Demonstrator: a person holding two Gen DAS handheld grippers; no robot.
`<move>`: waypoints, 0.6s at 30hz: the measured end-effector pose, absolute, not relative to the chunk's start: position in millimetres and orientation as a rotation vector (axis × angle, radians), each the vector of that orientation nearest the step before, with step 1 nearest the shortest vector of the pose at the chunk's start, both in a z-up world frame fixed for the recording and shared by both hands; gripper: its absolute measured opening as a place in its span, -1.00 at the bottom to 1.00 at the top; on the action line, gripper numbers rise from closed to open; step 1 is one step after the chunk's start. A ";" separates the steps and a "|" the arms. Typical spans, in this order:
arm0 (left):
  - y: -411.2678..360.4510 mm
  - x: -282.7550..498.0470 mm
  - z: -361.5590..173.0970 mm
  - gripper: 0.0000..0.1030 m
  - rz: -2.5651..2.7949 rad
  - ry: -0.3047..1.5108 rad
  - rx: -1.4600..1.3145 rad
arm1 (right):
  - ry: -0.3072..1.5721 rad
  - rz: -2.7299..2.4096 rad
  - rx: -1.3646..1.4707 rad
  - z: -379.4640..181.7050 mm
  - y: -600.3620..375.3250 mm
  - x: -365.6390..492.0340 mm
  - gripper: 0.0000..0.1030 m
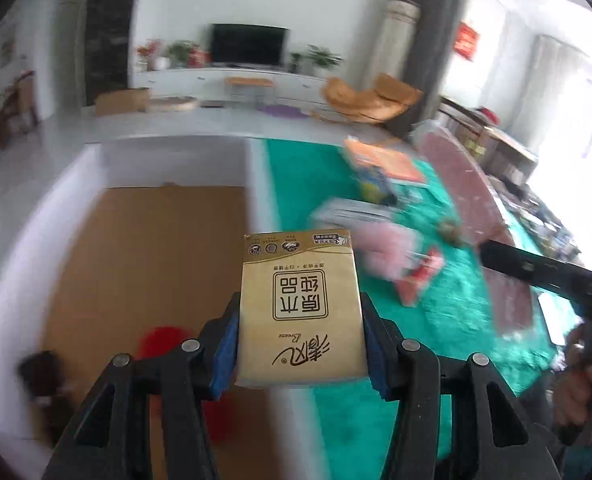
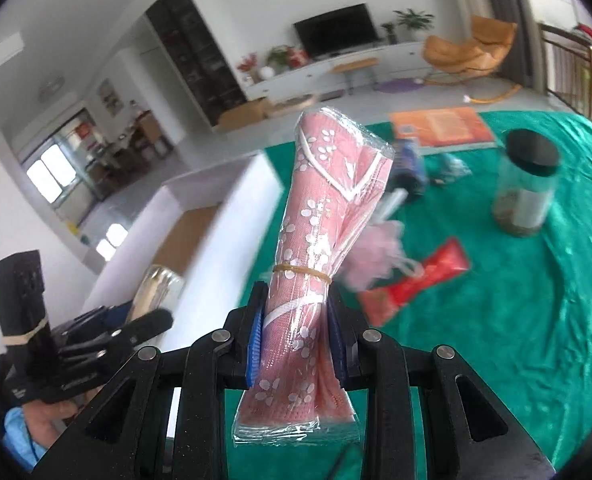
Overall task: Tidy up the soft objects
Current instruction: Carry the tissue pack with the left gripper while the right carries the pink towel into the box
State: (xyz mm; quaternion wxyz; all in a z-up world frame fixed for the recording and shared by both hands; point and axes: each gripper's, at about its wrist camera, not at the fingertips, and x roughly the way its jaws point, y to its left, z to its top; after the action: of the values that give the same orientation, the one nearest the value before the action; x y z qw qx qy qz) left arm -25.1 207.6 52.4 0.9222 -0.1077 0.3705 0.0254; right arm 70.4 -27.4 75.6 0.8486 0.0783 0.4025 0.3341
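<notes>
My left gripper (image 1: 300, 344) is shut on a gold tissue pack (image 1: 300, 308) and holds it in the air above the edge between the white box (image 1: 251, 184) and the green cloth (image 1: 448, 312). My right gripper (image 2: 296, 340) is shut on a pink flowered cloth roll in clear plastic (image 2: 324, 216), bound by a rubber band, held upright above the green cloth (image 2: 516, 320). The left gripper also shows at the lower left of the right wrist view (image 2: 95, 344). The right gripper's body shows at the right of the left wrist view (image 1: 544, 272).
The white box has a brown cardboard floor (image 1: 143, 264) with a red thing (image 1: 163, 340) in it. On the cloth lie a pink puff (image 2: 376, 256), a red packet (image 2: 420, 280), a jar with a black lid (image 2: 526, 188), an orange pack (image 2: 444, 126) and blue items (image 2: 410, 168).
</notes>
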 end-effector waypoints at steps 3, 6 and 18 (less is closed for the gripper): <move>271.5 -52.1 47.7 0.03 0.252 0.792 -0.235 | 0.876 0.866 0.191 81.5 36.2 55.5 -0.42; 313.2 -67.8 28.3 0.36 0.374 0.851 -0.295 | 0.917 0.989 0.181 71.9 89.3 42.0 -0.26; 259.9 -42.6 12.7 0.69 0.277 0.784 -0.315 | 0.791 0.800 -0.120 19.2 28.0 48.2 0.44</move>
State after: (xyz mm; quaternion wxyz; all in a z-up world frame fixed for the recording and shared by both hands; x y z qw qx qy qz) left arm -42.6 259.9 12.7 0.9029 -0.1522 0.3792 0.1338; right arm 48.2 28.0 19.2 0.8442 -0.0568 0.3747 0.3790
